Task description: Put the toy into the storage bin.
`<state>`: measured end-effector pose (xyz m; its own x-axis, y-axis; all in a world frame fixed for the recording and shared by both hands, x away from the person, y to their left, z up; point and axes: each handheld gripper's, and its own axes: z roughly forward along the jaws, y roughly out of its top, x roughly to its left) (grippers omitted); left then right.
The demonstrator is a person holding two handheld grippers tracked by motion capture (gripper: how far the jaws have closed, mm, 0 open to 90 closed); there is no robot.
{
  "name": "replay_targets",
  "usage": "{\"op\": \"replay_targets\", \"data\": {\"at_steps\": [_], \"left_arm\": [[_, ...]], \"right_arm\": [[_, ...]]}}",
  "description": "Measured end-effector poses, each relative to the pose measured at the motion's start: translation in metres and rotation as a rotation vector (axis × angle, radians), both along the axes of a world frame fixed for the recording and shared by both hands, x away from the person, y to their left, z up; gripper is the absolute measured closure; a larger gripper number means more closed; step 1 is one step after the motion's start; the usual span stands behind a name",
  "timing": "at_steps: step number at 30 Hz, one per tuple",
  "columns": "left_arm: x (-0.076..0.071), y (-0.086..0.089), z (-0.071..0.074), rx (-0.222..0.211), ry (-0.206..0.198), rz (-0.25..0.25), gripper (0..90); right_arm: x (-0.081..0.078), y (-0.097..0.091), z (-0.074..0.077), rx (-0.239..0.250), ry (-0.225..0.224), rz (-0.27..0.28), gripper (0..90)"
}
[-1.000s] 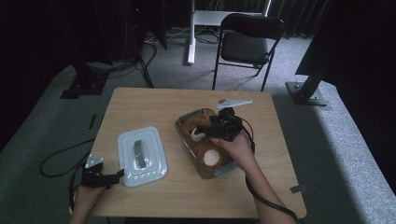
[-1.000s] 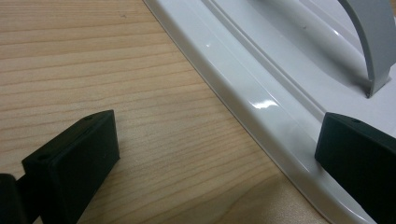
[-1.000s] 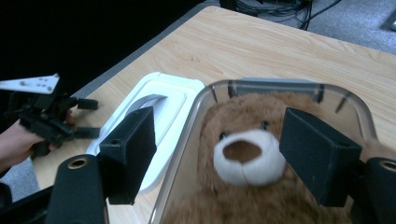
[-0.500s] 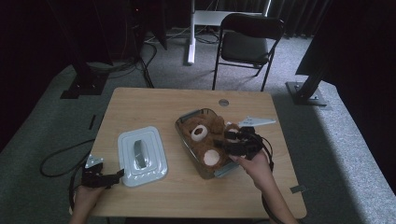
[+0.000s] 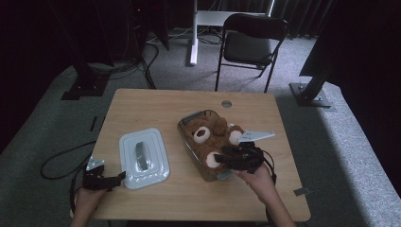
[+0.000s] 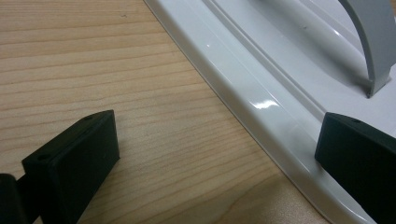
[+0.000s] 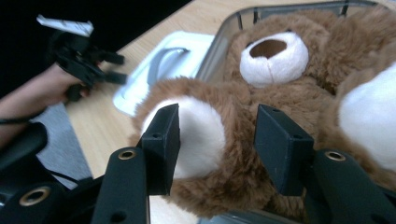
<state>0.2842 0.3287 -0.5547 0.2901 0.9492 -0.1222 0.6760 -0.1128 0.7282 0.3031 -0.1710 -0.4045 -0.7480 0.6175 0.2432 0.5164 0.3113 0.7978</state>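
A brown teddy bear [image 5: 213,137] [image 7: 280,93] lies on its back in a clear container [image 5: 189,118] [image 7: 219,42] on the table's right half. My right gripper [image 5: 218,160] [image 7: 217,135] is at the container's near end. Its jaws have just been closing and now stand around the bear's white-soled foot [image 7: 201,135], with the pads against the fur. The white lid [image 5: 142,158] [image 6: 280,70] lies flat to the left. My left gripper [image 5: 120,176] [image 6: 219,140] rests open at the lid's near left edge, one jaw over the wood and one over the rim.
The wooden table [image 5: 156,109] has bare room at the back and the near right. A round grommet [image 5: 226,103] sits near its far edge. A black folding chair [image 5: 253,45] and stand bases stand on the grey carpet behind.
My right gripper has swung from over the bear's middle to the container's near right end and come down, and its jaws have narrowed around the foot. The left gripper has stayed put.
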Motion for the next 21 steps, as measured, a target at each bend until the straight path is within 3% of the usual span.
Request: {"op": "replay_targets", "data": {"at_steps": [7, 11, 13, 15, 18, 21], "left_arm": [[0.000, 0.000, 0.000, -0.001, -0.001, 0.000, 0.5], [0.000, 0.000, 0.000, -0.001, -0.001, 0.000, 0.5], [0.000, 0.000, 0.000, -0.002, -0.001, 0.000, 0.5], [0.000, 0.000, 0.000, -0.001, -0.001, 0.000, 0.5], [0.001, 0.000, 0.000, 0.000, -0.001, 0.001, 0.5], [0.000, 0.000, 0.000, 0.003, 0.001, -0.001, 0.5]], "right_arm": [[0.011, 0.011, -0.014, -0.040, 0.015, 0.027, 65.0], [0.020, 0.015, -0.025, -0.076, 0.041, 0.038, 68.3], [0.022, 0.013, -0.026, -0.057, 0.053, 0.035, 68.2], [0.022, 0.013, -0.026, -0.069, 0.048, 0.040, 68.3], [0.029, 0.022, -0.024, -0.136, 0.054, 0.049, 68.8], [0.043, 0.027, -0.026, -0.182, 0.107, 0.095, 68.9]]}}
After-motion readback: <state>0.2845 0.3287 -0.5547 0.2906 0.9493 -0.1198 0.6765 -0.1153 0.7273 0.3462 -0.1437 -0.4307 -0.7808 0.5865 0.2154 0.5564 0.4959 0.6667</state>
